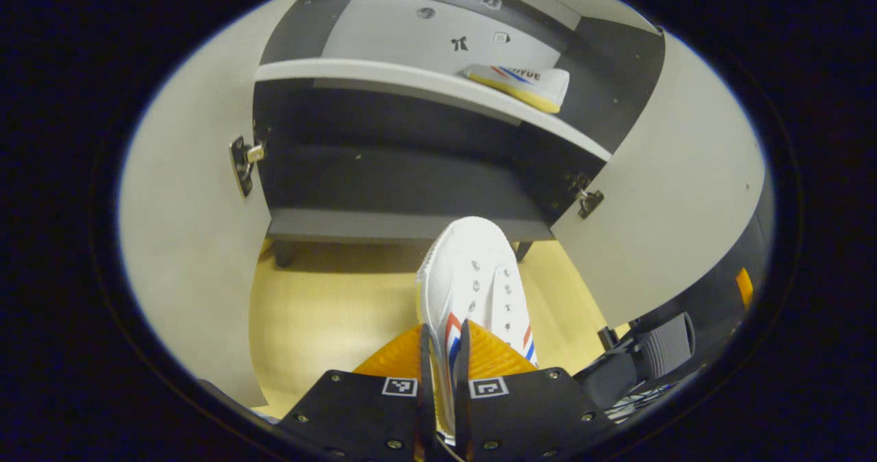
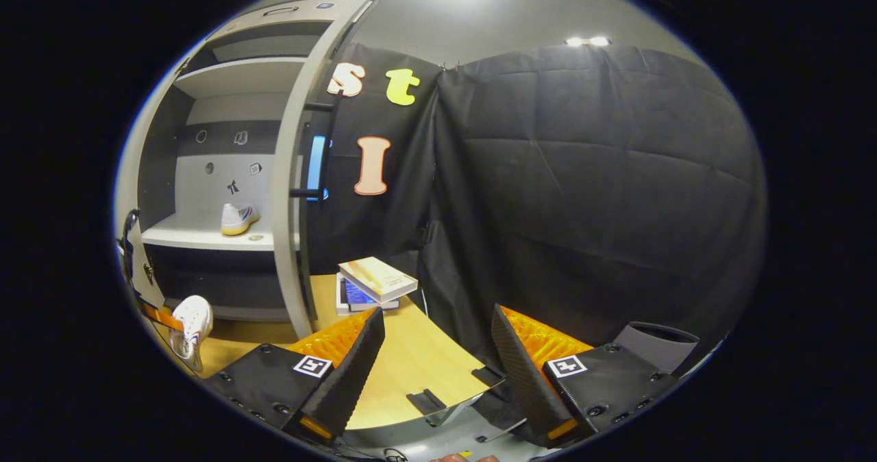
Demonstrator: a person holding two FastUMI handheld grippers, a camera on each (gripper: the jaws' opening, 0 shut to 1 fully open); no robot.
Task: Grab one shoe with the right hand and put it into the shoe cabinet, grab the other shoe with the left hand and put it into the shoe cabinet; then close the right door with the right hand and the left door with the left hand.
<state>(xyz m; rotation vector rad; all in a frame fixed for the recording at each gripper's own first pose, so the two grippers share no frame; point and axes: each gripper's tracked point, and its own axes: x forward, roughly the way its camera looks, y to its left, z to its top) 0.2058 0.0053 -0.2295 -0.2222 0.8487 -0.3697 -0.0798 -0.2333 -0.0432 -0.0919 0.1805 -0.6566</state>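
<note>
My left gripper (image 1: 444, 352) is shut on a white shoe (image 1: 476, 280) with red and blue stripes, held by its heel with the toe pointing at the open shoe cabinet (image 1: 411, 174). The other shoe (image 1: 524, 85) lies on the cabinet's middle shelf (image 1: 384, 81) at the right. Both cabinet doors stand open: the left door (image 1: 195, 242) and the right door (image 1: 678, 195). In the right gripper view my right gripper (image 2: 435, 352) is open with nothing between its fingers, off to the right of the cabinet; the shelved shoe (image 2: 238, 219) and the held shoe (image 2: 192, 321) show at the left.
A stack of books (image 2: 373, 284) lies on the wooden floor (image 2: 404, 366) beside the right door's edge (image 2: 291, 195). Black cloth (image 2: 582, 195) hangs to the right. A dark bin (image 2: 658, 342) stands near the right gripper. The cabinet's lower shelf (image 1: 397, 225) is bare.
</note>
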